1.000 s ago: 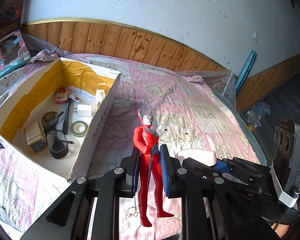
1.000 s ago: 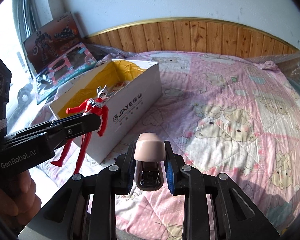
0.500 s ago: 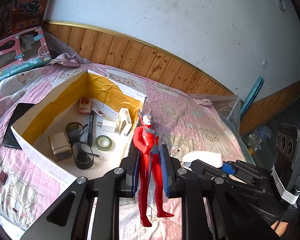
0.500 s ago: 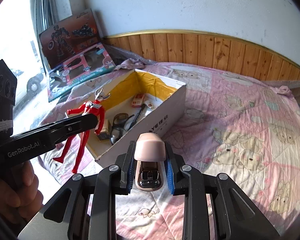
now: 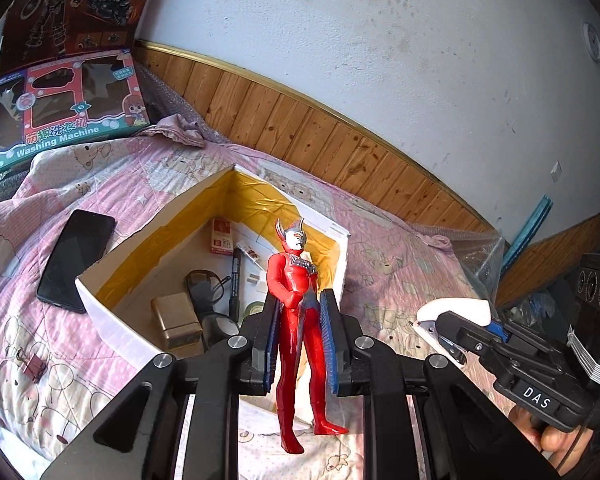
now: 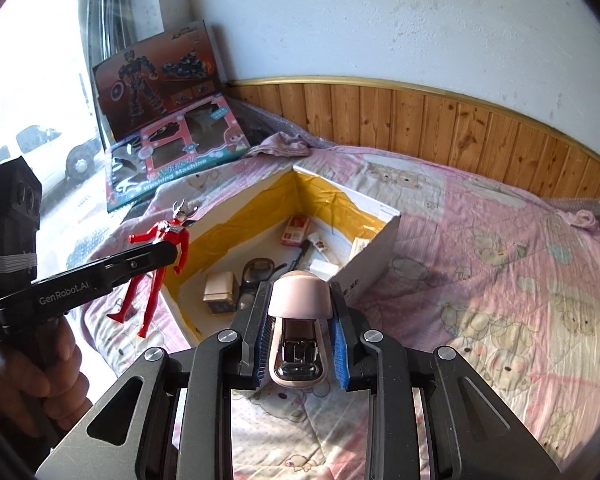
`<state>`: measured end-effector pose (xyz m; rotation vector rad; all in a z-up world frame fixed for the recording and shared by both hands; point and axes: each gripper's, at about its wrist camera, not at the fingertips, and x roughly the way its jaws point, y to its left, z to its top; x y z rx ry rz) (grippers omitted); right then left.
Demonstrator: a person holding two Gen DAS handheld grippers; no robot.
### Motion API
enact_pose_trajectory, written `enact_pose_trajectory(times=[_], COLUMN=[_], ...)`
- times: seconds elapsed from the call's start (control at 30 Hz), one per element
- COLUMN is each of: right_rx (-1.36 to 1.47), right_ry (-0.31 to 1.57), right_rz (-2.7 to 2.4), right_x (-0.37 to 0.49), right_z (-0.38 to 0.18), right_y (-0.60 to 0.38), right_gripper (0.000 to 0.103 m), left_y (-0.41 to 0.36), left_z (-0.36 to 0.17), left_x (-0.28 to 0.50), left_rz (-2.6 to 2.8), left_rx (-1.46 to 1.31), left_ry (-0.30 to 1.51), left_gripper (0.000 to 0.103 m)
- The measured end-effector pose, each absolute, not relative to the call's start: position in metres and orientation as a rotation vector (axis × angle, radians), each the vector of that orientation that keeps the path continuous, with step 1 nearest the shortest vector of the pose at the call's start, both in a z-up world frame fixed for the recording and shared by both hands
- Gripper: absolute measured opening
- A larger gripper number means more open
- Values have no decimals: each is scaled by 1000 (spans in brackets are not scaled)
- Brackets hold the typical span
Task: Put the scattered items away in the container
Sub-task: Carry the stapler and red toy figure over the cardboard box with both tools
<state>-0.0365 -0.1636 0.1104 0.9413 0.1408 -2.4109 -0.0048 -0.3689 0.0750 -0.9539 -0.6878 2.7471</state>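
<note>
My left gripper (image 5: pixel 298 336) is clamped on a red toy figure (image 5: pixel 300 312), held upright above the near edge of the open box (image 5: pixel 100 300) on the pink quilt (image 5: pixel 400 280). My right gripper (image 6: pixel 300 336) squeezes a pink stapler (image 6: pixel 300 320) just short of the box.

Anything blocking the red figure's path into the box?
Nothing visible. The left gripper holds the red figure above the box, whose top is open. Items on its floor leave bare patches.
</note>
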Motion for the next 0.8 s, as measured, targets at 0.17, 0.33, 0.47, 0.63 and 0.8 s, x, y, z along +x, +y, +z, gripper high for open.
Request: enact_pose_trajectory(times=[0.17,0.33,0.47,0.63,0.8], right_rx=[943,953,981,1023,1081], right_ry=[159,167,167,190,214], right_rz=[-2377,-2330,-2280,-2221,-2155], right_x=[-54,-79,-104,-135,-163], right_z=[115,122,123,119,109], right_y=[-180,-199,-219,-245,-270], right_gripper=[27,27,27,27,27], left_y=[-374,-362,-355,-344,-337], left_z=[69,58,44,30,18], left_x=[-13,-26,-38,-47,-54], left_rz=[2738,2698,2644,2621,2611], left_rx=[-979,-1030,-1085,-1142,-1186], left_ry=[-702,-667,-677,-630,-572], left_gripper=[20,20,20,20,20])
